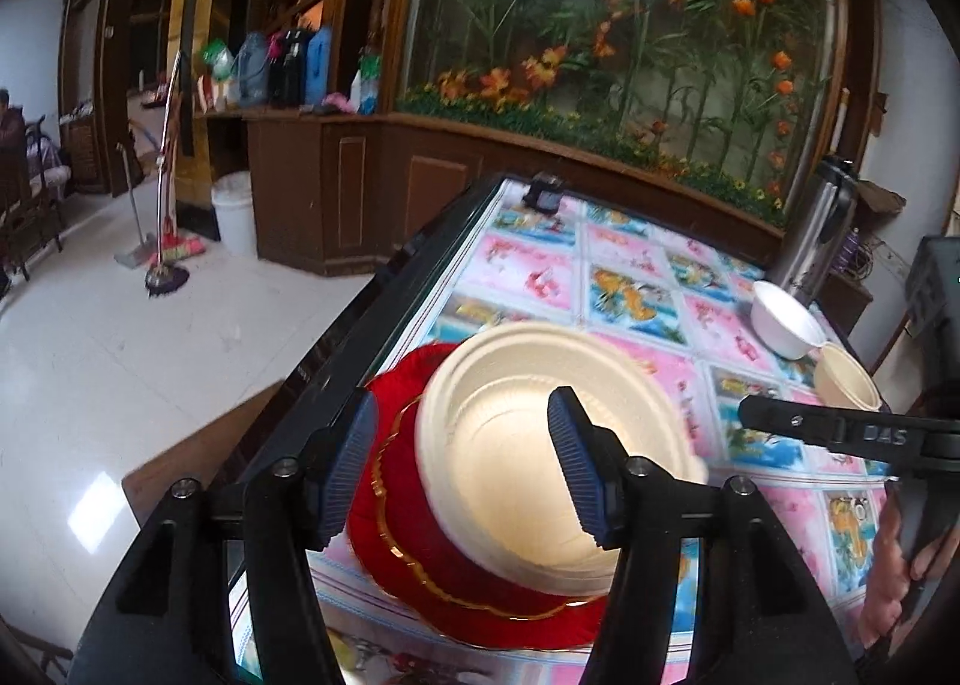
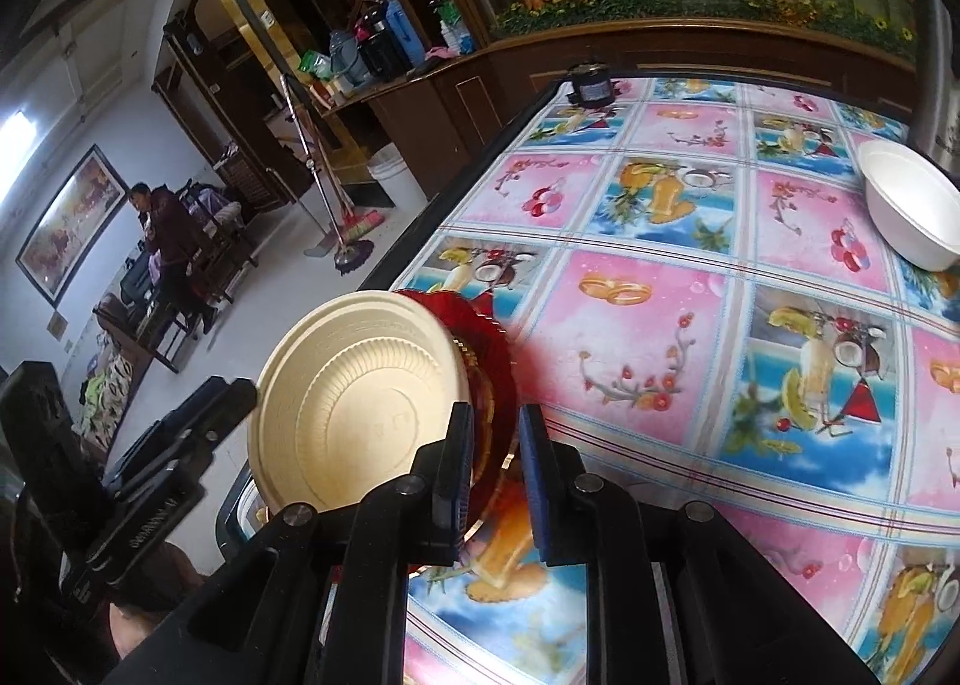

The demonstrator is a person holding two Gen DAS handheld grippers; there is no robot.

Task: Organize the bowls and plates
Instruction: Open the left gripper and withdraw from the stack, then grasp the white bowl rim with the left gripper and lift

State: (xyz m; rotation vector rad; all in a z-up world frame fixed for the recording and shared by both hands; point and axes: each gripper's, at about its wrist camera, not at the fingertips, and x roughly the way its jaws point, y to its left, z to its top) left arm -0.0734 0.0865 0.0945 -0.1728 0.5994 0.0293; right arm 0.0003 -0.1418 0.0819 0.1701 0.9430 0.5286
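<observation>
Your left hand-held gripper is standing open, pads clear of the cream plate, which is lying on the red plate at the near left edge of the worktop. Your right hand-held gripper is nearly closed, gripping nothing. The stack is sitting close to that edge, so a careless nudge is risking a fall. Two bowls, the white bowl and cream bowl, are waiting at the far right edge.
</observation>
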